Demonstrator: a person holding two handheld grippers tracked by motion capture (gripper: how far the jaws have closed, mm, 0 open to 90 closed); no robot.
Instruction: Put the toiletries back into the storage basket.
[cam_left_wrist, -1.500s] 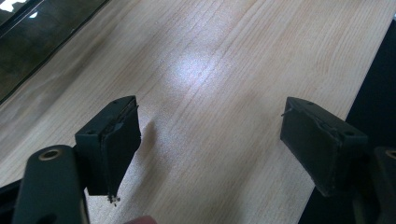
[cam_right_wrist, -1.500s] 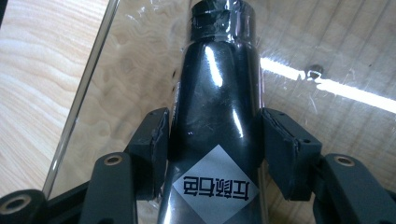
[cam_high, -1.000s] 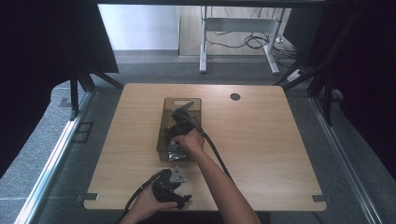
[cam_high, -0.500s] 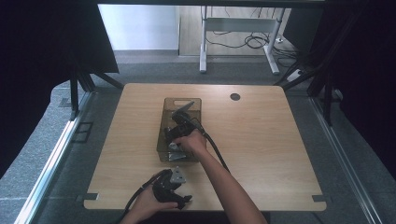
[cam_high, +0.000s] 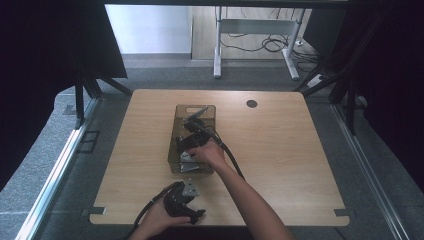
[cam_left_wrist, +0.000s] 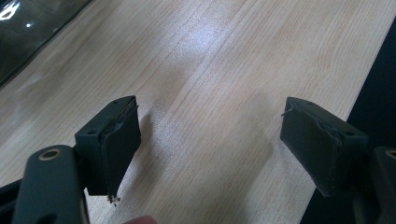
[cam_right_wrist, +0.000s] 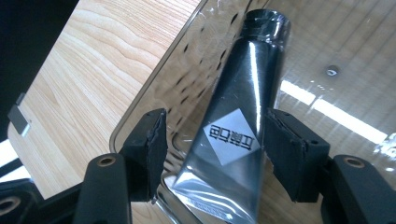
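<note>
Right gripper (cam_right_wrist: 212, 154), spread, straddles a glossy black tube (cam_right_wrist: 238, 126) bearing a white diamond label.

Lab-like recording booth: black curtains (cam_high: 45, 55), floor cables (cam_high: 270, 45)

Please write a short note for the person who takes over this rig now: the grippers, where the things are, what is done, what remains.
Left gripper: open, holds nothing, low over the table near its front edge.
Right gripper: over the clear bin, jaws open on both sides of the silver tube, not pressing it.
The tube lies in the bin, cap pointing away from the gripper.
Done: tube is in the bin.
Left: probably withdraw the right gripper.
</note>
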